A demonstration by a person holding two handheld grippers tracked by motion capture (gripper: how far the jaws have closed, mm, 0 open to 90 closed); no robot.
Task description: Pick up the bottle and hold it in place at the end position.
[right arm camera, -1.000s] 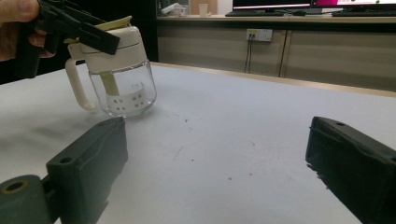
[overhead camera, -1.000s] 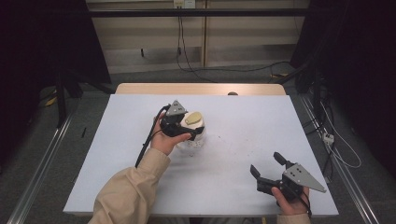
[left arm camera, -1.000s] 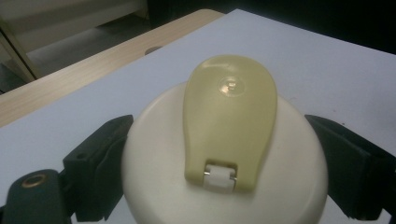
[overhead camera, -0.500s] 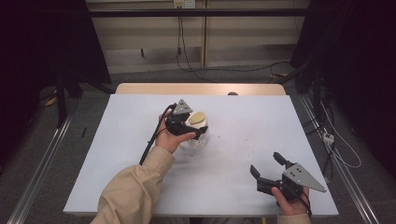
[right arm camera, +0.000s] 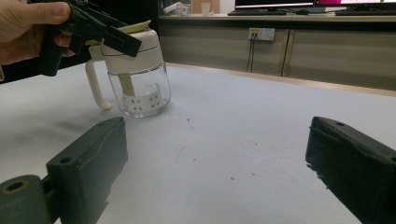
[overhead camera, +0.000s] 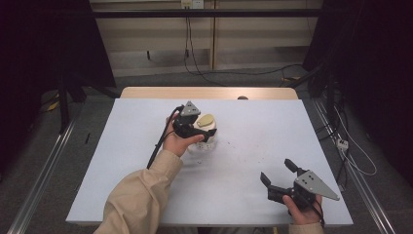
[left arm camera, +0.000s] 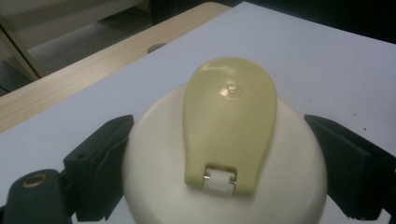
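Jar work is occupying the left hand here, so the glass jar (overhead camera: 204, 141) is serving as the landmark: it is standing near the middle of the white table (overhead camera: 122, 161), slightly toward the far edge, upright on its clear base.

Starting at the left, a tan sleeve (overhead camera: 141, 195) is reaching in toward the jar from the near-left side. The left gripper (overhead camera: 195, 127) is sitting right at the jar's cream lid (left arm camera: 224, 154), its two black jaws spread to either side of the lid's rim. In the left gripper view the jaws are flanking the lid closely, but whether they are pressing on it or just short of it is hard to tell; they are not closed. A yellow-green flip cap (left arm camera: 229, 123) is lying flat and shut on top of the lid, hinged at the near side. In the right gripper view the jar's white handle (right arm camera: 95, 88) is pointing away to that view's left, and a scoop or tube is hanging inside the glass.

Well to the right of the jar and nearer the person, the right gripper (overhead camera: 278, 178) is idling low over the table, jaws wide apart and holding nothing.

The step in hand looks like seating the left jaws around the lid. Next would be closing squarely on the rim, keeping the jar from tipping.
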